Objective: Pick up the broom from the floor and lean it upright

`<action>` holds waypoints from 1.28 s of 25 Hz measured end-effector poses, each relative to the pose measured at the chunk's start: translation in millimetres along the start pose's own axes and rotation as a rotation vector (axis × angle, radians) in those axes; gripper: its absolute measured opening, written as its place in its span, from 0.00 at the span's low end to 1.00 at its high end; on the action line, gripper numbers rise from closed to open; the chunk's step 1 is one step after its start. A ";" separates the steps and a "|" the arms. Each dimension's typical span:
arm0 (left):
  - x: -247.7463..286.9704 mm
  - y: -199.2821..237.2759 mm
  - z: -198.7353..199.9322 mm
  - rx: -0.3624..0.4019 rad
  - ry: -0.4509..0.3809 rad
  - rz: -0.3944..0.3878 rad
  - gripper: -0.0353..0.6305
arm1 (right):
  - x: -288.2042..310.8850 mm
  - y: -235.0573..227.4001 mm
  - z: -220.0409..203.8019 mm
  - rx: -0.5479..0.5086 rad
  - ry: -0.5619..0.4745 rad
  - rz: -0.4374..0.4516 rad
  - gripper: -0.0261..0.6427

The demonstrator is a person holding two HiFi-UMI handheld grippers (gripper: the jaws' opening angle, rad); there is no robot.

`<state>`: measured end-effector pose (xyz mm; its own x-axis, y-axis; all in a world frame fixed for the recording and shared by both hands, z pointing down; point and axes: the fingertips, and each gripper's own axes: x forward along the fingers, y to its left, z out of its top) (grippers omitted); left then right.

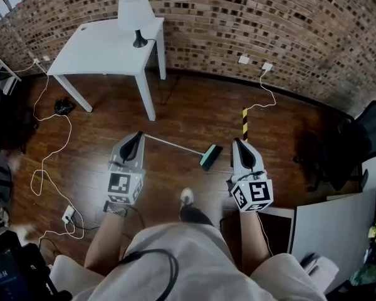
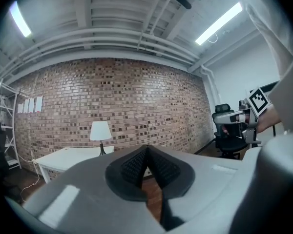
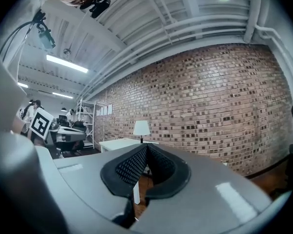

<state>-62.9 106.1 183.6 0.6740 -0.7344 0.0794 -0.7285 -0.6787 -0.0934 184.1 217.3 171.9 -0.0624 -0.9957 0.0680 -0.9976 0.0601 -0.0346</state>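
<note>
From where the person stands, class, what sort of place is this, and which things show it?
Probably an office or studio workspace: a bare brick wall, a white table with a table lamp, and a black office chair.

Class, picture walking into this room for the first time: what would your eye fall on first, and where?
The red-brown brick wall fills the far side, with a white square table and its white-shaded lamp near it. On the dark wooden floor lies a green-headed broom with a thin metal handle, between the grey left gripper and grey right gripper, both shut and empty.
</note>
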 end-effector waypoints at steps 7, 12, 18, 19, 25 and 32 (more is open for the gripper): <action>67.7 9.0 6.4 0.009 -0.007 0.035 0.05 | 55.0 -41.1 2.8 -0.002 -0.015 0.035 0.06; 96.4 12.3 4.6 0.005 0.003 0.042 0.05 | 85.3 -57.5 6.1 0.005 -0.020 0.058 0.06; 117.8 16.7 -4.2 0.003 0.028 0.036 0.05 | 105.8 -68.3 2.0 0.027 -0.011 0.076 0.06; 121.7 17.0 -4.2 0.003 0.028 0.033 0.05 | 109.2 -70.5 1.3 0.030 -0.009 0.078 0.06; 136.6 27.1 -6.7 -0.004 0.035 0.015 0.05 | 125.0 -62.3 -2.0 0.002 0.012 0.108 0.06; 145.6 47.0 -14.1 -0.010 0.046 0.011 0.05 | 148.8 -50.9 -13.0 -0.002 0.051 0.126 0.06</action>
<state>-0.7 -32.8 204.7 0.6598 -0.7411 0.1243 -0.7371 -0.6704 -0.0846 225.2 67.0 196.8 -0.1882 -0.9755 0.1141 -0.9819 0.1843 -0.0437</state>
